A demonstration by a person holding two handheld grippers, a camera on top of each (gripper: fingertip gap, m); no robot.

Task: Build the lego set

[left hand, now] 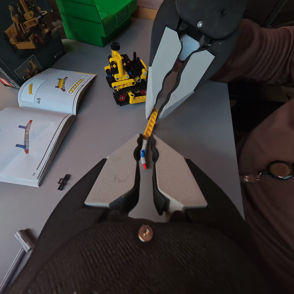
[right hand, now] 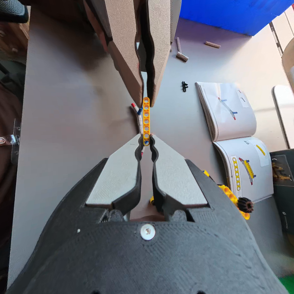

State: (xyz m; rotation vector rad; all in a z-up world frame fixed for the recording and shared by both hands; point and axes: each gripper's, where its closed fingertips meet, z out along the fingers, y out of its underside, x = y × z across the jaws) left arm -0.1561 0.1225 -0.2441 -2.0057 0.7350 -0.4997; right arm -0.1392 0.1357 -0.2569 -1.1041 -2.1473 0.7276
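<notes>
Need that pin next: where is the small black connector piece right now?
The small black connector piece lies loose on the grey table, left of the left tool and just beside the open instruction booklet's near corner.

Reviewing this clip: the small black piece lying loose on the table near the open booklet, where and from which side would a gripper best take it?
The black piece lies flat and alone on the grey table, beside the booklet. It is long and thin with side nubs, so probably grip its narrow middle across the width, coming straight down from above. Finer detail is too small to tell.
</notes>
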